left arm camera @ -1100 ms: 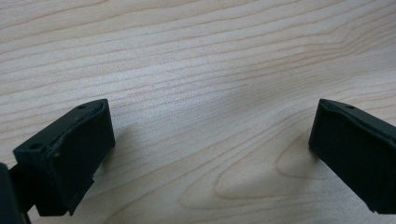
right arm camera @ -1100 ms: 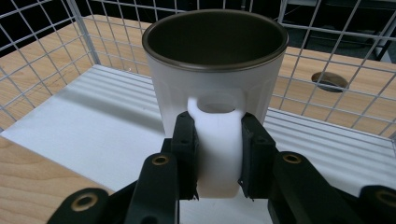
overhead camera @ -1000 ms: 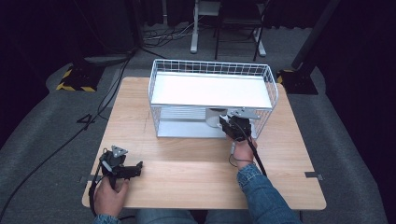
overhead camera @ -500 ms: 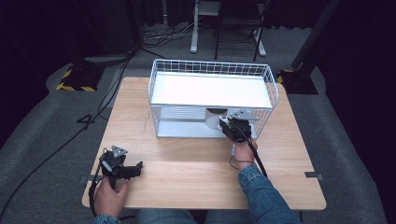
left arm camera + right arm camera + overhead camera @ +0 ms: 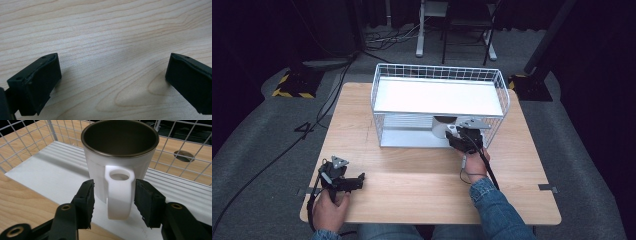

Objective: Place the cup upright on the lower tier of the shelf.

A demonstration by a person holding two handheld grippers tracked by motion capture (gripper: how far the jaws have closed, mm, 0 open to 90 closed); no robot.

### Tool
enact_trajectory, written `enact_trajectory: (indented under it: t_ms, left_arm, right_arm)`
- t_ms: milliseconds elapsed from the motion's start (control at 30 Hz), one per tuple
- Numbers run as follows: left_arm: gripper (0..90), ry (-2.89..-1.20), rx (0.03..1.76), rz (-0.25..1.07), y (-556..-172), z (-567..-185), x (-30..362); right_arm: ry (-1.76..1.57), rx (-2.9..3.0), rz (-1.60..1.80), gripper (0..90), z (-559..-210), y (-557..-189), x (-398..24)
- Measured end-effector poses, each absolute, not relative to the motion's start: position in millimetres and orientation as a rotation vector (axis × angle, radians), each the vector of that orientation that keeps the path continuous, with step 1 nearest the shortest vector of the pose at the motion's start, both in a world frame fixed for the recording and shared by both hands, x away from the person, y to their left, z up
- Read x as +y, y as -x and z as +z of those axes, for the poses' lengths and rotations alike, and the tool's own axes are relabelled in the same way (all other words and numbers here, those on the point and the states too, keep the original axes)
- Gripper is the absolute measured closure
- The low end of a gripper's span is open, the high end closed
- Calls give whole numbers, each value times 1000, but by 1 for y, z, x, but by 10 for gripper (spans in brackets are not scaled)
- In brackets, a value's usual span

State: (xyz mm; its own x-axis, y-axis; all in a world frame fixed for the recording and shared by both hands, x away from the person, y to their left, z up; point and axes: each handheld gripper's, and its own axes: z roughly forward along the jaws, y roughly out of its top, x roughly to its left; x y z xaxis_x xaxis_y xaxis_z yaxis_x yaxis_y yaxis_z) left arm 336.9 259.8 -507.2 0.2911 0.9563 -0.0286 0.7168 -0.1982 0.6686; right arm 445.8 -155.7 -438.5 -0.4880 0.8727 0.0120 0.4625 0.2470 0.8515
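**Jaws astride the mug handle**

Where the wire rack point(image 5: 439, 107) stands at the table's point(image 5: 422, 200) twelve o'clock side, a white mug point(image 5: 120, 157) sits upright on the lower white shelf point(image 5: 50, 177), toward its right end. The right gripper point(image 5: 113, 201) reaches in from six o'clock, jaws apart on either side of the handle point(image 5: 119, 195) (a narrow gap shows on each side). The left gripper point(image 5: 112, 82) rests at about seven o'clock, jaws wide apart over bare wood, well apart from the rack.
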Motion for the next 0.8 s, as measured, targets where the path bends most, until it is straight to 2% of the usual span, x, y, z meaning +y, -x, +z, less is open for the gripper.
enact_trajectory:
  t_ms: [233, 800]
  left_arm:
    - [5, -1987, 1489, 539, -337, -507, 260]
    - [5, -1987, 1490, 539, -337, -507, 260]
  right_arm:
    - [-1183, 2061, 1179, 451, -429, -438, -160]
    - [-1177, 2087, 1295, 304, -396, -402, -213]
